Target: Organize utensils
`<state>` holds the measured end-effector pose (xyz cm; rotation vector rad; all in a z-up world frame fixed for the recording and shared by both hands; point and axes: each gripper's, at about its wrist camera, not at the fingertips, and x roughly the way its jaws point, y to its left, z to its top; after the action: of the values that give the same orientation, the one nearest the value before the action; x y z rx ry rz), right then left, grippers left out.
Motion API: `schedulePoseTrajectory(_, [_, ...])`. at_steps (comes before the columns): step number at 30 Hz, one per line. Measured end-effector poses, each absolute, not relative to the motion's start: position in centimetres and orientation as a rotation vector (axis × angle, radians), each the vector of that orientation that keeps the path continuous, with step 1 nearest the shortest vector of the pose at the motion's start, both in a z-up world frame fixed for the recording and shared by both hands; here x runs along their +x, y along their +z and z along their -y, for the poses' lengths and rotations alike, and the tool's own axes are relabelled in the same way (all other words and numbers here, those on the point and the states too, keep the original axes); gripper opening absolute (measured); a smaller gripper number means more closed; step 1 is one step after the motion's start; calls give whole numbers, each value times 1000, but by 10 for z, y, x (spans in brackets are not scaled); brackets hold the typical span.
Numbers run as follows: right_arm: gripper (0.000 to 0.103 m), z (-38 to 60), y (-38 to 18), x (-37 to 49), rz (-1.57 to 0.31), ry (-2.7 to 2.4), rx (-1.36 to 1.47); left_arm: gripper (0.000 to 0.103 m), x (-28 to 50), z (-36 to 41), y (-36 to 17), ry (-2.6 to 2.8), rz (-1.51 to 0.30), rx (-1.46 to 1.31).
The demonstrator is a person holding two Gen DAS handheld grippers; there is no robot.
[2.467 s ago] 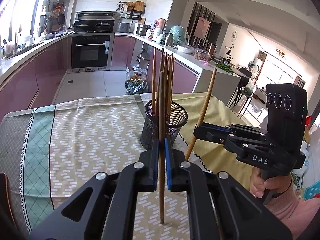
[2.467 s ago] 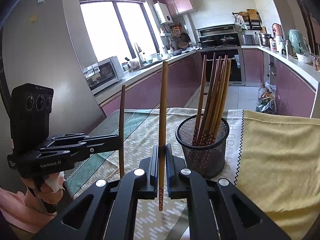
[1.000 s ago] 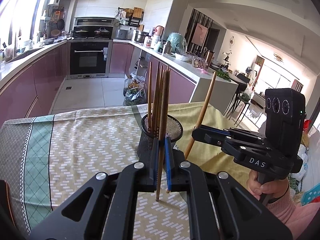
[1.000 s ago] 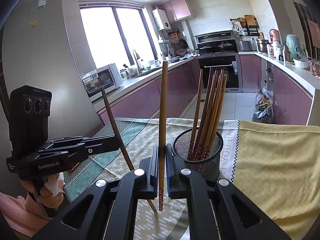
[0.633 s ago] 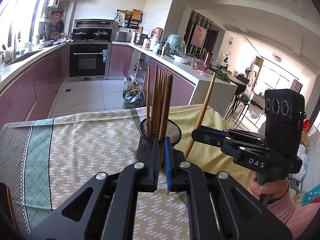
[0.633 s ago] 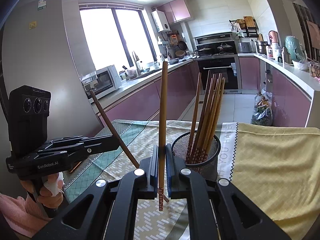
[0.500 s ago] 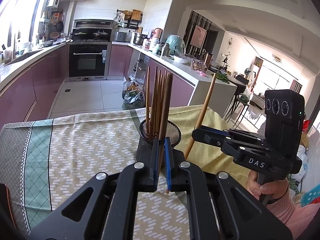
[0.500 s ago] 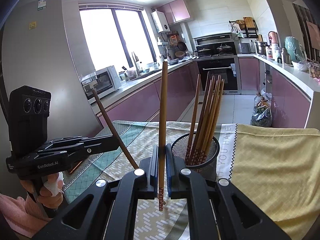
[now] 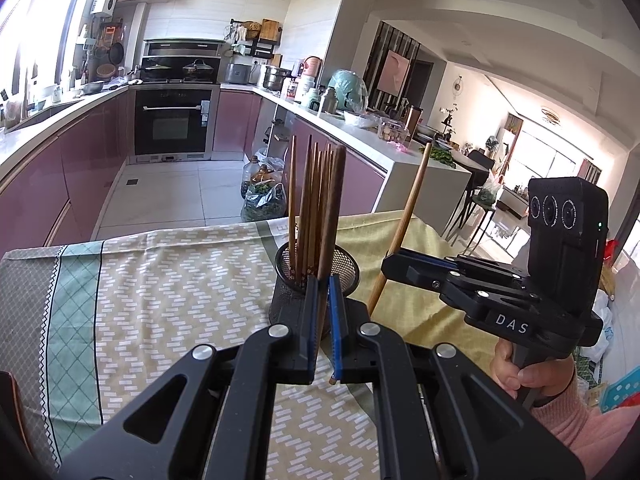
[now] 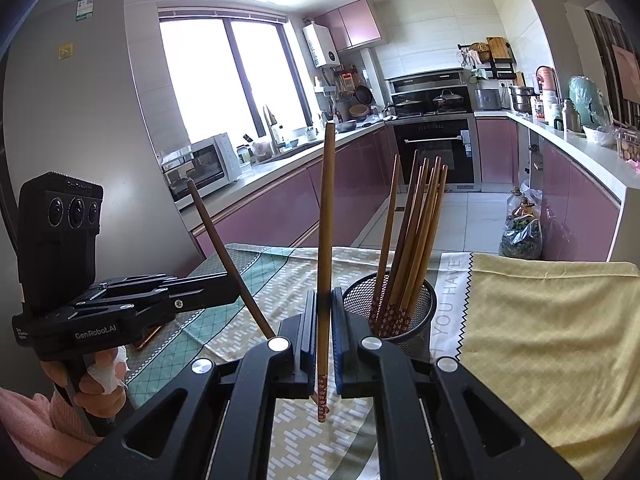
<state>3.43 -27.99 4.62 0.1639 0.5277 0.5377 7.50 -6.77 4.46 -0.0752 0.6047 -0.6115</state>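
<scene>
A black mesh holder (image 9: 348, 268) (image 10: 416, 320) with several wooden chopsticks (image 10: 416, 232) stands on the patterned tablecloth (image 9: 172, 292). My left gripper (image 9: 322, 286) is shut on a dark chopstick (image 9: 334, 208) that leans, its top tipped over the holder and its lower end just above the cloth. Left of the holder, my right gripper (image 10: 325, 298) is shut on an upright light-brown chopstick (image 10: 326, 208) with a patterned tip. Each wrist view also shows the other gripper, the right gripper (image 9: 386, 270) and the left gripper (image 10: 232, 294), each still clamping its stick beside the holder.
A yellow cloth (image 10: 552, 328) covers the table's right part. The table's far edge drops to the kitchen floor, where bags and a bottle (image 9: 262, 196) stand. A person's hands (image 9: 524, 376) (image 10: 100, 380) hold the gripper handles. A small copper-coloured object (image 10: 146, 342) lies near the left edge.
The dark chopstick in my left gripper has gone from upright to a clear lean. The holder has slid lower and farther off in both views. Both grips stay closed.
</scene>
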Motion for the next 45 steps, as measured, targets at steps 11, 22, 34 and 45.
schedulePoseTrajectory(11, [6, 281, 48, 34, -527, 537, 166, 6, 75, 70, 48, -623, -601, -75])
schedulePoseTrajectory(22, [6, 279, 44, 36, -540, 546, 160, 6, 72, 70, 46, -642, -609, -62])
schedulePoseTrajectory(34, [6, 268, 39, 50, -555, 569, 141, 1, 67, 80, 34, -693, -646, -34])
schedulePoseTrajectory(45, [6, 272, 23, 57, -595, 557, 155, 7, 93, 56, -9, -576, -771, -50])
